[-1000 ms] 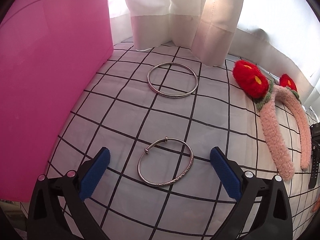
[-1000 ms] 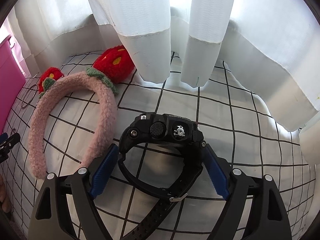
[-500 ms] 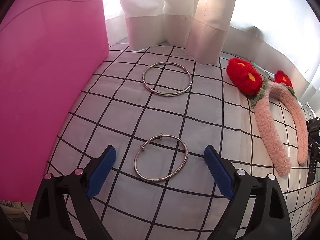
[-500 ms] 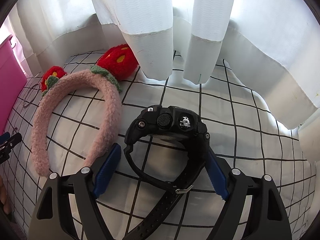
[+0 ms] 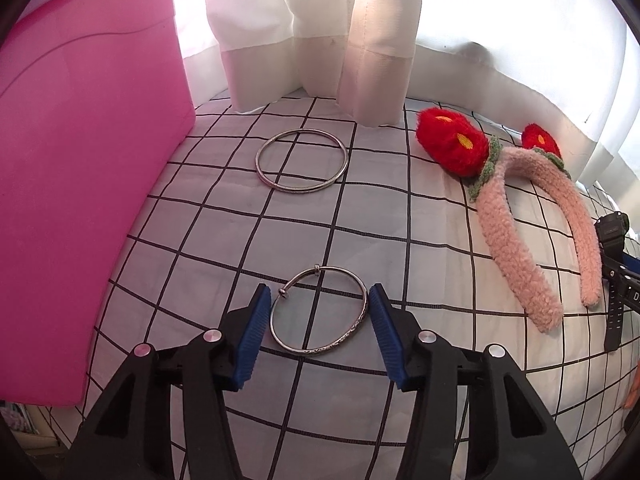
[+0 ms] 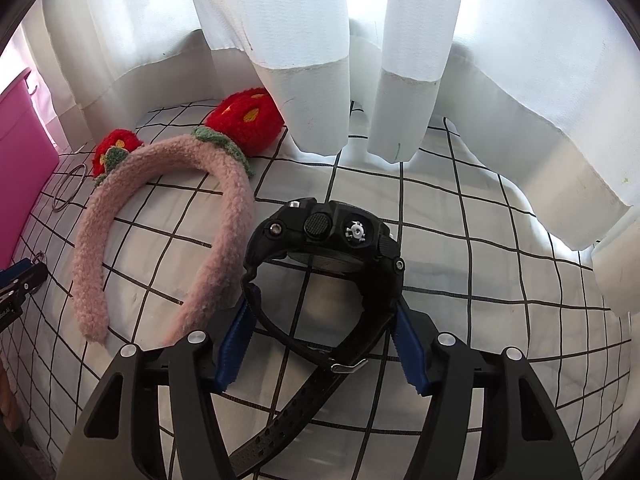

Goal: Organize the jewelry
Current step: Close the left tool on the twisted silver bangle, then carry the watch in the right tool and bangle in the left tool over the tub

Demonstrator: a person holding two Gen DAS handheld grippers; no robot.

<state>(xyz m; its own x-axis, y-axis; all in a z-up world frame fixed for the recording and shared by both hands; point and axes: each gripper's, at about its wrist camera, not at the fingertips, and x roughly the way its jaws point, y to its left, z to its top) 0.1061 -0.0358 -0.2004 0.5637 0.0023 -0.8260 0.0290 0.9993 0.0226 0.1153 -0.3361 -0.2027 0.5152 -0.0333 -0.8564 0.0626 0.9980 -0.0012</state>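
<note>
A thin silver bracelet with an open clasp lies flat on the checked cloth. My left gripper straddles it. Its jaws are closing, and the blue pads stand a sliver off the bracelet's sides. A larger plain silver bangle lies farther back. A black watch sits on its strap between the fingers of my right gripper. Those jaws are closing too, with both blue pads against the strap loop. A pink fuzzy headband with red flowers lies left of the watch.
A tall pink bin stands along the left side of the cloth. White curtains hang down onto the cloth at the back. The headband lies between the two grippers, and the watch shows at the left wrist view's right edge.
The left jaws have narrowed from wide apart to just outside the bracelet. The right jaws have come in until the pads touch the watch strap.
</note>
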